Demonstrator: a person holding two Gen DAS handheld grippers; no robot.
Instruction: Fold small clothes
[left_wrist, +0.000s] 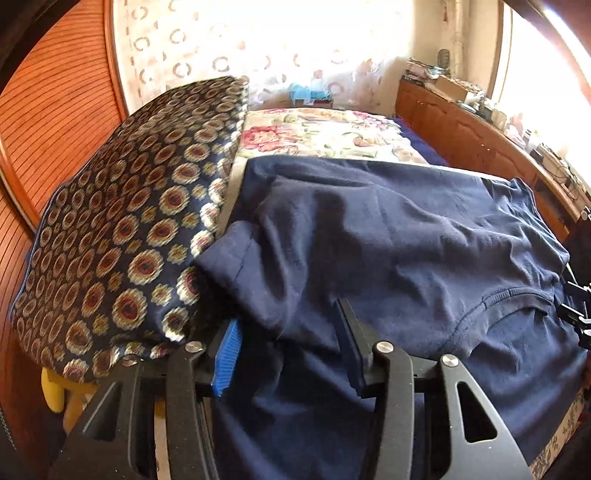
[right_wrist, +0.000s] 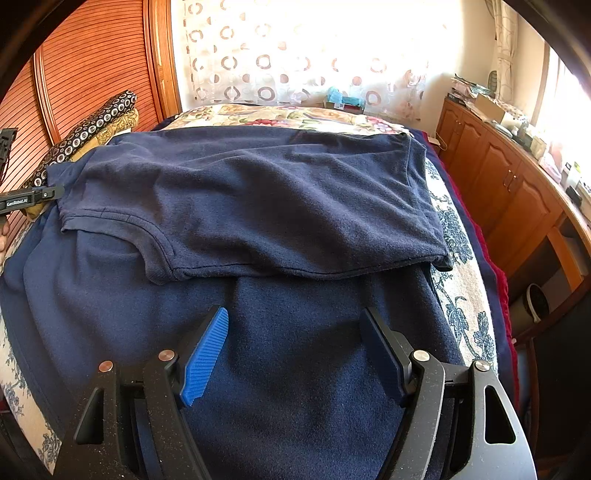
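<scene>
The navy T-shirt (right_wrist: 251, 206) is lying spread across the bed (right_wrist: 461, 280), on top of a dark blue blanket (right_wrist: 295, 350), with one side already folded over so the collar is sitting toward the left.

The left gripper (left_wrist: 291, 354) is sitting at the shirt's near-left corner, jaws partly closed around a bunched ridge of navy fabric. Cloth is definitely running between the pads, but I honestly can't tell if they're pinching it properly or just straddling it. The right gripper (right_wrist: 295, 354) is hovering over the blanket just in front of the shirt's near hem, jaws wide apart and holding nothing.

My take on doing this fold well: the left side is looking like it's working the sleeve (left_wrist: 229, 254), which is flopping out against the patterned pillow (left_wrist: 122, 229). I'd be making sure only shirt fabric is getting grabbed, since the blanket is almost the same colour and easy to pick up by accident. The right one could be pinning the hem so the body isn't sliding while the sleeve is coming across.

Surface-wise, it's a soft bed with a floral bedspread (left_wrist: 325, 133) showing beyond the shirt, so nothing is lying truly flat. Room is bright, with a sunlit ring-print curtain (right_wrist: 295, 62) behind the bed, wooden cabinets (right_wrist: 498, 177) cluttered on top along the right, and a slatted wooden panel (right_wrist: 92, 66) on the left.
</scene>
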